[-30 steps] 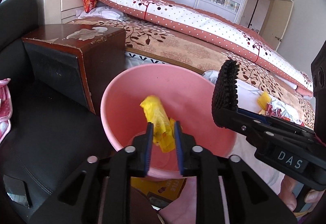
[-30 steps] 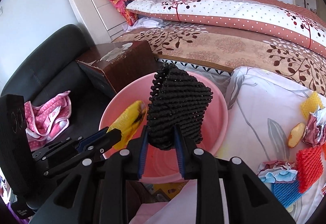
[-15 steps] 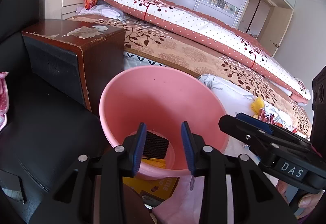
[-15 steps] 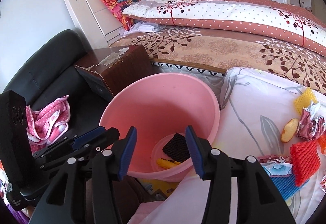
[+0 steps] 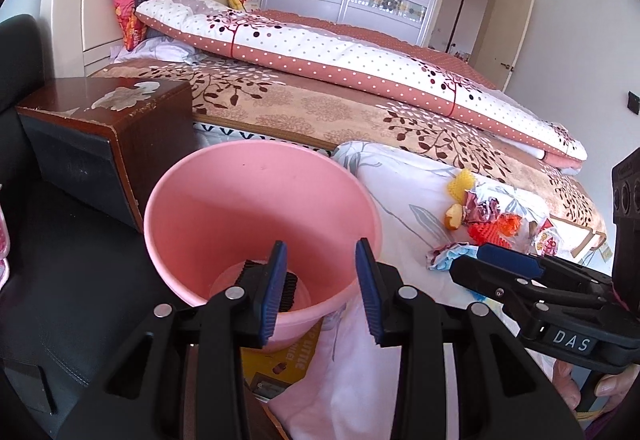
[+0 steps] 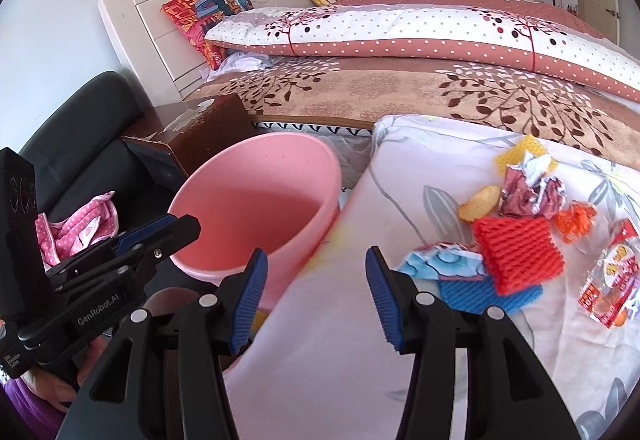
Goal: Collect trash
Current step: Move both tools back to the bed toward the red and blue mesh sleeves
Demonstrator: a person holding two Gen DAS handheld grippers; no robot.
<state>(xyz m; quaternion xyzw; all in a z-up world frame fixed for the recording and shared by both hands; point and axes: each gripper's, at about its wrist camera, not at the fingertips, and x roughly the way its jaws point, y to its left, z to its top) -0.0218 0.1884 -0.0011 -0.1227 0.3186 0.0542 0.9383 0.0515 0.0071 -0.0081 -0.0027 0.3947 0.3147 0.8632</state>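
A pink bin (image 5: 256, 207) stands beside the bed; it also shows in the right wrist view (image 6: 256, 199). A black foam net (image 5: 287, 290) lies at its bottom. My left gripper (image 5: 320, 292) is open and empty above the bin's near rim. My right gripper (image 6: 316, 298) is open and empty over the white floral sheet (image 6: 360, 340), to the right of the bin. Trash lies on the sheet: a red foam net (image 6: 518, 254), a blue foam net (image 6: 480, 294), a yellow foam net (image 6: 520, 153), a crumpled foil wrapper (image 6: 528, 191), a fruit piece (image 6: 480, 201) and a red snack packet (image 6: 612, 280).
A dark wooden nightstand (image 5: 104, 127) stands behind the bin. A black leather sofa (image 5: 60, 280) is at the left with a pink dotted cloth (image 6: 76, 228) on it. The bed with a dotted quilt (image 5: 340, 55) fills the background. A yellow box (image 5: 280, 364) lies under the bin.
Both grippers opened: the yellow piece and the black foam net dropped into the bin. Both then opened wider and the right gripper swung right over the sheet toward the trash pile.
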